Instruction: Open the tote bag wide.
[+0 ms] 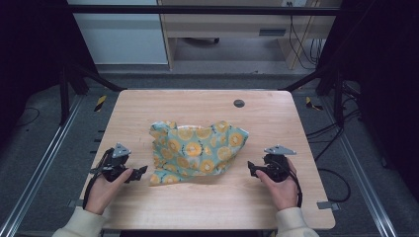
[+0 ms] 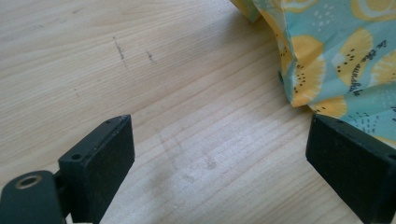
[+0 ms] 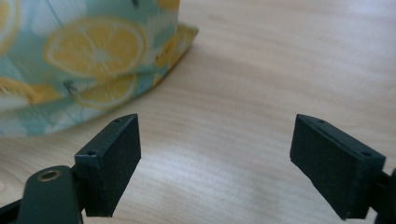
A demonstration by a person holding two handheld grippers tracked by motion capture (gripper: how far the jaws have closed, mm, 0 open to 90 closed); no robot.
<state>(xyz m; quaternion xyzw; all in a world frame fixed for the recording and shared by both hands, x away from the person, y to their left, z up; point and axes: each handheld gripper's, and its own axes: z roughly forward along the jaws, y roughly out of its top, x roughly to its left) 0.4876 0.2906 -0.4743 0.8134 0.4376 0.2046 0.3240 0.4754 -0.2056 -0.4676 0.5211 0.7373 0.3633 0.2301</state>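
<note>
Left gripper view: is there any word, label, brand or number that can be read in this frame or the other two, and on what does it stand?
Small dark script printed on the lemon-print cloth: too small and tilted to read with confidence.
No readable text on the left gripper, the right gripper or the wooden table.

The lemon-print cloth [image 2: 345,60] carried small cursive writing at the right edge of the left gripper view, too small to read.
</note>
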